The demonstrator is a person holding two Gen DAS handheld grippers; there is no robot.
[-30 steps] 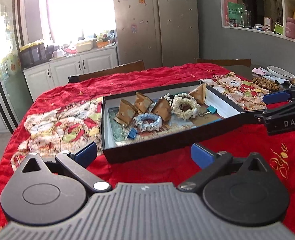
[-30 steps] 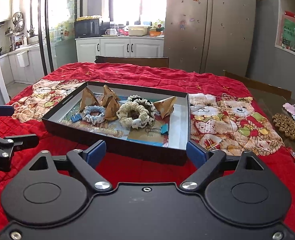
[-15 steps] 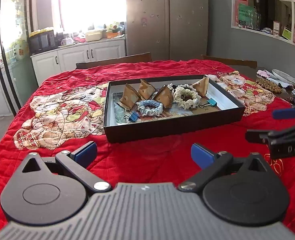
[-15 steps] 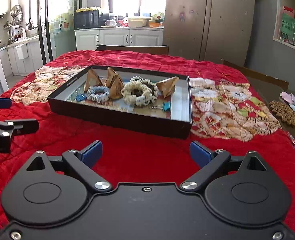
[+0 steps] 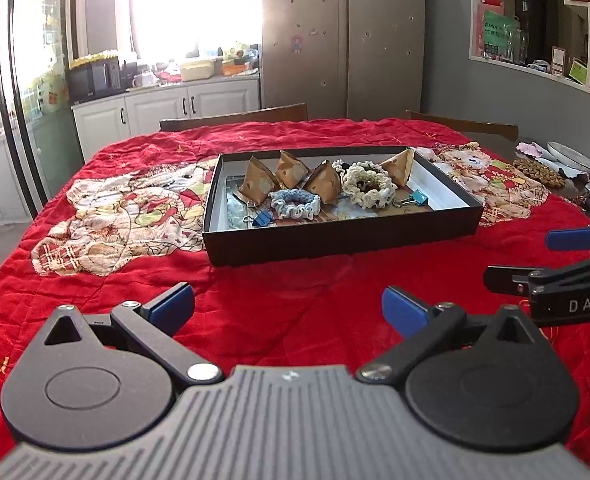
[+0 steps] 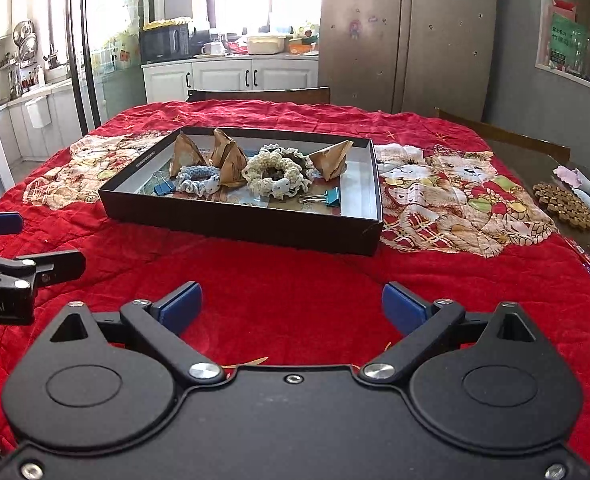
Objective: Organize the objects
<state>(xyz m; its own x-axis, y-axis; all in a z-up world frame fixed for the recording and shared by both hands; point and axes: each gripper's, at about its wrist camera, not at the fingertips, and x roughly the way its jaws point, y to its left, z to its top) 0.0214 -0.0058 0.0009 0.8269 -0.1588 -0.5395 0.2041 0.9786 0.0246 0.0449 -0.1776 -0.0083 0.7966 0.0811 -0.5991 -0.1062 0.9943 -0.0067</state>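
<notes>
A shallow black box [image 5: 335, 240] [image 6: 235, 220] lies on the red quilt. It holds several brown pyramid packets [image 5: 260, 184], a blue scrunchie [image 5: 295, 203] [image 6: 197, 179], a cream scrunchie [image 5: 369, 190] [image 6: 273, 174] and two blue binder clips [image 5: 261, 218] [image 6: 331, 197]. My left gripper [image 5: 289, 306] is open over bare quilt, well short of the box. My right gripper [image 6: 291, 304] hovers likewise, its jaws opening with nothing between them. Each gripper shows at the edge of the other's view: the right gripper [image 5: 519, 258], the left gripper [image 6: 51, 242].
The red quilt [image 6: 295, 272] with cat pictures covers the table. A wooden trivet [image 6: 565, 204], a plate [image 5: 571, 158] and small clutter sit at the right edge. Chair backs [image 6: 259, 94] stand behind the table, with a fridge and kitchen cabinets beyond.
Both grippers have drawn back from the box, which now sits farther off in both views. The left view has rolled level. The right gripper's pads have spread a little wider.
</notes>
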